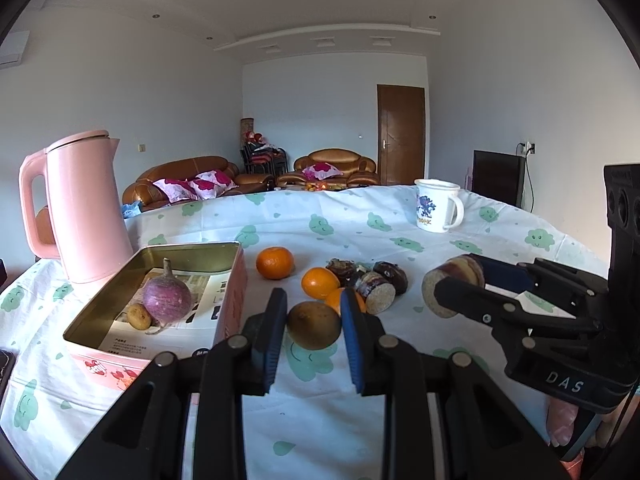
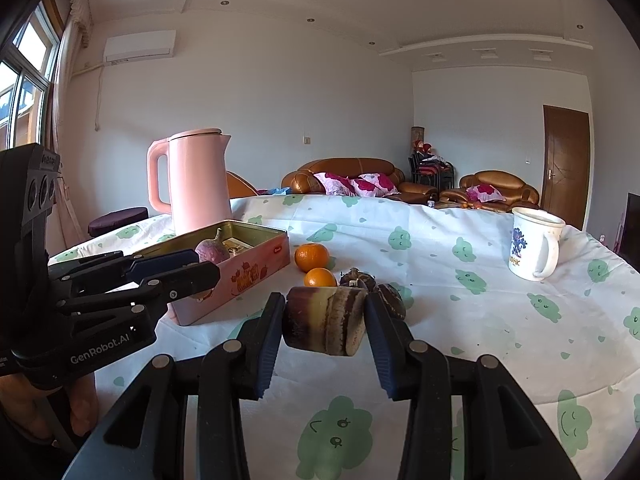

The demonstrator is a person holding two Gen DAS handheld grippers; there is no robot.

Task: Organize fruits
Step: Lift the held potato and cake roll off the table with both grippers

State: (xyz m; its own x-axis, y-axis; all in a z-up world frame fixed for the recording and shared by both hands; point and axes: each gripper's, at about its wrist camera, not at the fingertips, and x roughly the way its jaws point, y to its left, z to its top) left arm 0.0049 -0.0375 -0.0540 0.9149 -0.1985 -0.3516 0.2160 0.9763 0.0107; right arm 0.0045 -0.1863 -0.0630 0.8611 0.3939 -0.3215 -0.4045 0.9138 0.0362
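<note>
Fruits remain mostly unsorted: a purple bulb [image 1: 167, 295] and a small brown fruit [image 1: 139, 316] lie in the pink tin [image 1: 230, 280] left of the left gripper [image 1: 314, 330], while three oranges [image 1: 274, 262] and dark cut pieces [image 1: 376, 286] sit on the table [image 1: 400, 216] beyond its jaws. The left jaws stand spread around a brown round fruit [image 1: 314, 325], apparently not yet squeezing. The right gripper [image 2: 325, 320], held level above the table, has its jaws clenched on a cut sugarcane chunk [image 2: 325, 320], lifted and likely bound for the tin.
</note>
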